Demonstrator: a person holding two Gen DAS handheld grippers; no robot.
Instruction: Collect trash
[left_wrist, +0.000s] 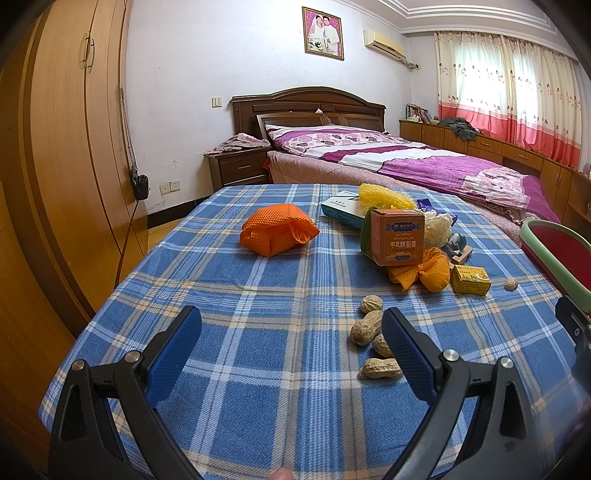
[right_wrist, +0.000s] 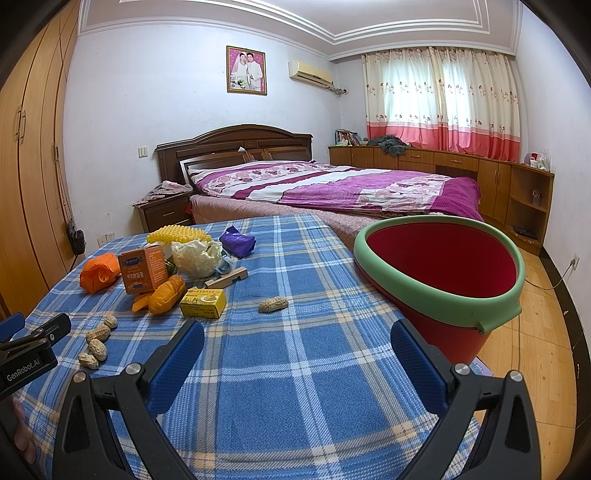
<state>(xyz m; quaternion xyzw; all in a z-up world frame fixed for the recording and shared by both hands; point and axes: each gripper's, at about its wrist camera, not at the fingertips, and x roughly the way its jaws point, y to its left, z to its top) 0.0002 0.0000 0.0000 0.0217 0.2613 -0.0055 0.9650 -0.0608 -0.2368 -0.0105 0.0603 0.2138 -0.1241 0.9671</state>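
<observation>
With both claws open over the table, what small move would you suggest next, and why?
Probably ease the right claw forward to the lone peanut. It lies apart from the other litter on the checked cloth, straight ahead of the open fingers, and the red bucket stands just to its right. Neither claw holds anything.

A bed (right_wrist: 332, 188) with a purple and white cover is seen at 12 o'clock, past the blue checked cloth (right_wrist: 295, 369). A framed picture (right_wrist: 246, 70) is hung on the wall above the dark wooden headboard (right_wrist: 232, 142). An air conditioner (right_wrist: 310, 75) is fixed at 1 o'clock, beside pink and cream curtains (right_wrist: 439, 107). A tall wooden wardrobe (left_wrist: 66, 147) is found at 9 o'clock, and a small bedside table (left_wrist: 240, 166) stands just beside the bed.
</observation>
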